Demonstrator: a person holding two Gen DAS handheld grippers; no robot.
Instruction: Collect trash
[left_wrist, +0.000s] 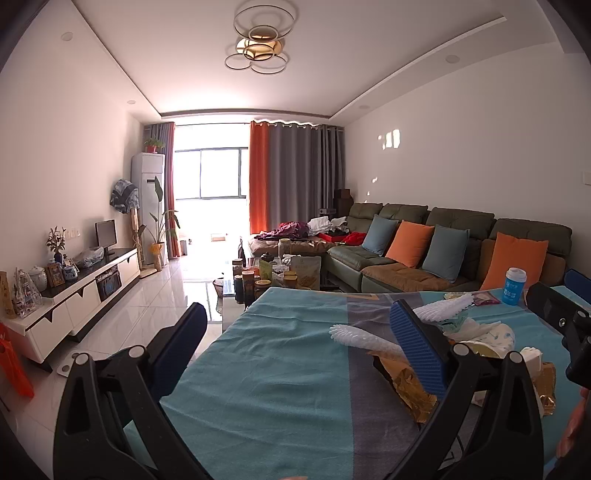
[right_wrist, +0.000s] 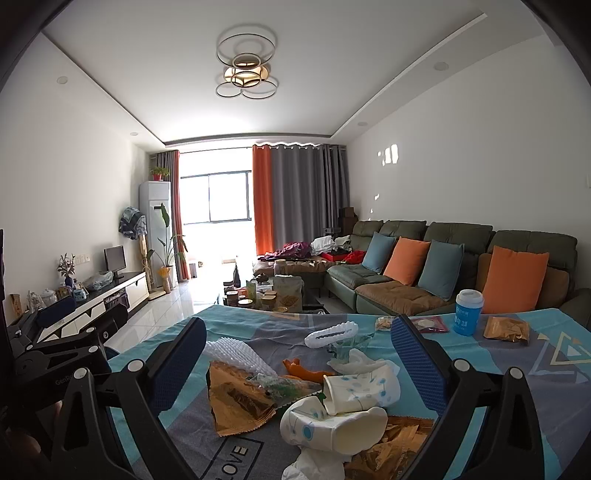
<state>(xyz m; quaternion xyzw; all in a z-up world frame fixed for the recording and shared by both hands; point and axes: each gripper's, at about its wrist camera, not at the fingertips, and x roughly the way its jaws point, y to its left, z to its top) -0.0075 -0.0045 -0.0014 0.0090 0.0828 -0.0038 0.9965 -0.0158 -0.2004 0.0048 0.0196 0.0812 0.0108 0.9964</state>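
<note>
Crushed paper cups (right_wrist: 354, 402) are seen at six o'clock between the wide-open right gripper (right_wrist: 299, 369), nearer than the equally open left gripper (left_wrist: 295, 343), on the table (right_wrist: 498, 369)

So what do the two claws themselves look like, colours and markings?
Both match: the left claw and right claw each have glossy black plastic arms with round silver pivot bolts and two flat fingers faced in ribbed dark-blue pads. Pale lettering starting "Gen" marks the left claw's black body, seen in the right wrist view.
</note>
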